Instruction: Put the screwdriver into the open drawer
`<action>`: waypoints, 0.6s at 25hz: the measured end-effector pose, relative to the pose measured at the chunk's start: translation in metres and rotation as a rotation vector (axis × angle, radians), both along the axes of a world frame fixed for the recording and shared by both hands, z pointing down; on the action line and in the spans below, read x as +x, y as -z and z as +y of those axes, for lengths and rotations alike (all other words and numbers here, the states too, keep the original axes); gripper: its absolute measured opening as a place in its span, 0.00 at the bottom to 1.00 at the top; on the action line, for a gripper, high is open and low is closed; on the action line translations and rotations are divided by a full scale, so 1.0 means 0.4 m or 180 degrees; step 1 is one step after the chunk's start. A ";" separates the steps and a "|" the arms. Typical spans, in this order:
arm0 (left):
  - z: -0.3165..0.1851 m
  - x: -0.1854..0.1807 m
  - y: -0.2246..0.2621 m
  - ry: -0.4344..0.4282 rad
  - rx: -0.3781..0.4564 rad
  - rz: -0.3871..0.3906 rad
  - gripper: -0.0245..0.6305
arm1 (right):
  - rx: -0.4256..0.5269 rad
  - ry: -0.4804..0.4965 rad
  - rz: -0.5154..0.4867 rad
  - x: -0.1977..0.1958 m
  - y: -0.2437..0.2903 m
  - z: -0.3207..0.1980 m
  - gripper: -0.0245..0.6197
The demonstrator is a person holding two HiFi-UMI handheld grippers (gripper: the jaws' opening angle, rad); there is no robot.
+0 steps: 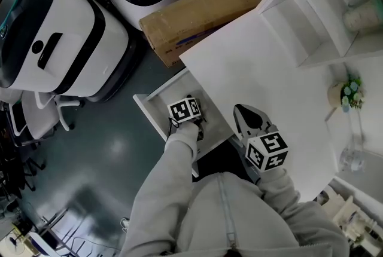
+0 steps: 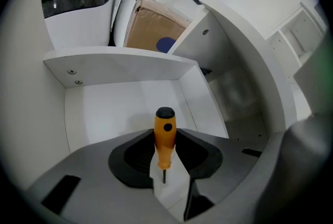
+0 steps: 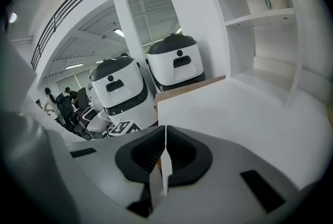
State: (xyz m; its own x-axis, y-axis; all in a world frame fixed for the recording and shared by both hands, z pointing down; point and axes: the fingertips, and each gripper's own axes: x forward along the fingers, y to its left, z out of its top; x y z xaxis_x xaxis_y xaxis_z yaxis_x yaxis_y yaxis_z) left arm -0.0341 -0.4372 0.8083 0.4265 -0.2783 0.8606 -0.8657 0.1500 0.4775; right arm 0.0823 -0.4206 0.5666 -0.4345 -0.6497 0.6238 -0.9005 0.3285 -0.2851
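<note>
An orange screwdriver (image 2: pixel 165 137) with a black cap stands out from my left gripper (image 2: pixel 166 168), whose jaws are shut on its shaft end, handle pointing forward. Below it lies the white inside of the open drawer (image 2: pixel 119 100). In the head view the left gripper (image 1: pixel 185 113) hangs over the drawer (image 1: pixel 145 104), which is pulled out from under the white table (image 1: pixel 263 70). The screwdriver itself is hidden there under the marker cube. My right gripper (image 1: pixel 244 111) hovers above the table's near edge, jaws together and empty (image 3: pixel 163 160).
A cardboard box (image 1: pixel 197 14) lies on the floor behind the drawer, beside large white machines (image 1: pixel 54 40). A white shelf unit (image 1: pixel 323 11) stands at the table's back right. A small potted plant (image 1: pixel 346 94) and a glass (image 1: pixel 353 157) stand at the right.
</note>
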 end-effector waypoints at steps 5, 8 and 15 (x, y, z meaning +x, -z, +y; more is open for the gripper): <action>-0.004 -0.006 -0.022 -0.0004 0.0019 -0.0054 0.24 | -0.0031 -0.0013 -0.0007 0.003 -0.007 -0.007 0.09; -0.002 -0.012 -0.037 0.0010 -0.0004 -0.0112 0.25 | -0.0035 0.0006 0.0004 0.004 -0.010 -0.009 0.09; 0.014 -0.030 -0.051 0.0084 -0.0135 -0.0263 0.25 | -0.0057 0.0003 0.0016 0.010 -0.013 0.004 0.09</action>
State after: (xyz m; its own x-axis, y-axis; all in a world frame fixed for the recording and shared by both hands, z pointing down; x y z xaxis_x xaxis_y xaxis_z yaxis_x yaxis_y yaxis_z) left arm -0.0462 -0.4316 0.8287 0.3465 -0.2511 0.9038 -0.8974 0.1920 0.3973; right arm 0.0864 -0.4191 0.5719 -0.4318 -0.6380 0.6376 -0.9016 0.3241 -0.2864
